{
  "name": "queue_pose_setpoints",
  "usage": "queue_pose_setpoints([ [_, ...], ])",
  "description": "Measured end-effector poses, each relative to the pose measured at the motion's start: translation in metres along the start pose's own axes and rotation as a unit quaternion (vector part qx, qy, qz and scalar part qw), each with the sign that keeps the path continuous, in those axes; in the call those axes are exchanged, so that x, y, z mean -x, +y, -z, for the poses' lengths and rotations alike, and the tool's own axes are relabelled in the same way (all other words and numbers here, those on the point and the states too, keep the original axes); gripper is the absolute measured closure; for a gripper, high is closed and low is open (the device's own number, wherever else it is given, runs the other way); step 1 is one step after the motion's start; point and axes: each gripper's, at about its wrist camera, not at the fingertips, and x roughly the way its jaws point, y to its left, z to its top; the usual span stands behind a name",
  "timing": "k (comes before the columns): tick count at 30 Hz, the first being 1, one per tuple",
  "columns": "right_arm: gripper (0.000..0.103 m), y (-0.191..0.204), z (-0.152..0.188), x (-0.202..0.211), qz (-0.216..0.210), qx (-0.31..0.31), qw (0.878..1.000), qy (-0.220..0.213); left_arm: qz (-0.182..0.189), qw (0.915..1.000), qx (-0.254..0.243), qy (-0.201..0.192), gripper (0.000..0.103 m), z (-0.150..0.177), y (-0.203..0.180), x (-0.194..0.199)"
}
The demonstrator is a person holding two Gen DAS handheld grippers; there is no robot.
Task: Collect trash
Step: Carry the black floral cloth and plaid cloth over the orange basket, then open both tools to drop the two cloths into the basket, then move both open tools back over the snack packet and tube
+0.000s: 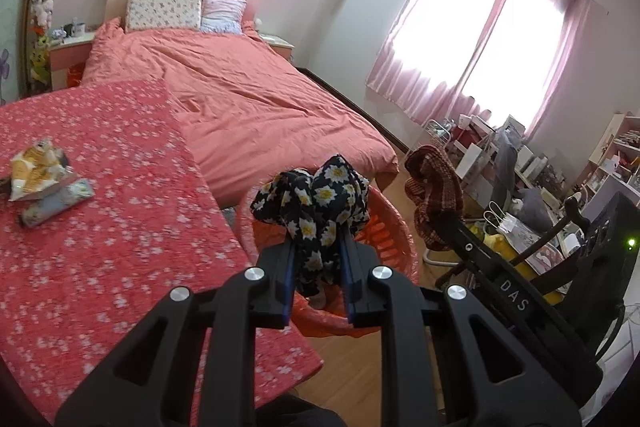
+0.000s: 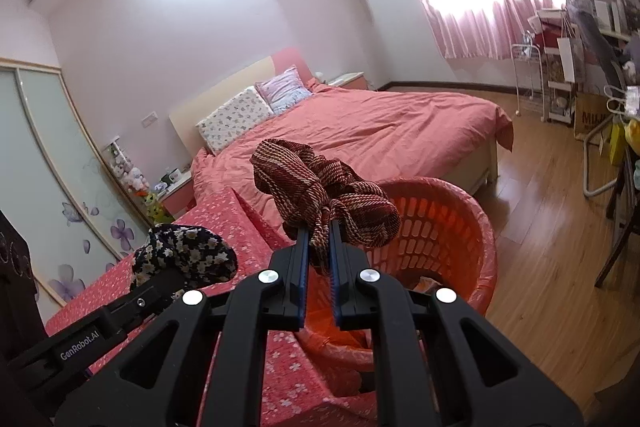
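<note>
My left gripper [image 1: 318, 247] is shut on a black cloth with yellow-white daisies [image 1: 320, 199], held above the orange-red plastic basket [image 1: 384, 227]. My right gripper [image 2: 319, 231] is shut on a dark red and cream woven cloth [image 2: 320, 183], over the near left rim of the same basket [image 2: 452, 227]. In the left wrist view the right gripper [image 1: 440, 227] shows at the right with the woven cloth [image 1: 436, 187]. The daisy cloth [image 2: 184, 255] shows at the lower left of the right wrist view. Crumpled yellow wrappers [image 1: 36, 171] and a pale tube-like packet [image 1: 58, 203] lie on the table.
A table with a red floral cover [image 1: 120, 247] stands left of the basket. Behind it is a bed with a coral duvet [image 1: 260, 95]. A cluttered desk and shelves [image 1: 540, 187] stand at the right by pink curtains [image 1: 480, 39]. Wood floor [image 2: 552, 247] lies right of the basket.
</note>
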Motion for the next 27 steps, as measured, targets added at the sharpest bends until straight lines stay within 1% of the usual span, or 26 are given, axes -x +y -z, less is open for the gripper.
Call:
queue_pose_setpoints([
  [6, 0.093, -0.013, -0.002, -0.013, 0.004, -0.014, 1.000, 0.003, 0.014, 0.9997, -0.001, 0.018, 0.082, 0.000, -0.008, -0.032],
  [9, 0.088, -0.020, -0.003, -0.025, 0.007, -0.022, 1.000, 0.011, 0.011, 0.9994, 0.001, 0.032, 0.071, 0.002, -0.007, -0.052],
  [10, 0.086, -0.021, -0.002, -0.026, 0.009, -0.025, 1.000, 0.013, 0.010, 0.9992, 0.003, 0.039, 0.067, 0.003, -0.006, -0.060],
  [11, 0.081, -0.025, -0.001, -0.032, 0.010, -0.033, 0.999, 0.020, 0.007, 0.9989, 0.003, 0.047, 0.064, 0.004, -0.004, -0.069],
  [15, 0.075, -0.032, 0.003, -0.038, 0.017, -0.042, 0.998, 0.031, -0.004, 0.9978, 0.002, 0.066, 0.059, 0.009, 0.005, -0.088],
  [17, 0.072, -0.032, 0.007, -0.037, 0.024, -0.041, 0.998, 0.034, -0.009, 0.9976, 0.005, 0.069, 0.057, 0.010, 0.011, -0.090],
  [22, 0.072, -0.022, 0.009, -0.035, 0.029, -0.030, 0.998, 0.041, -0.027, 0.9974, 0.004, 0.066, 0.053, 0.013, 0.025, -0.085],
  [25, 0.072, -0.014, 0.005, -0.036, 0.027, -0.015, 0.999, 0.042, -0.044, 0.9974, 0.003, 0.057, 0.050, 0.013, 0.038, -0.070],
  [27, 0.069, -0.006, 0.005, -0.036, 0.022, -0.007, 0.999, 0.043, -0.051, 0.9974, 0.008, 0.051, 0.050, 0.012, 0.046, -0.060],
])
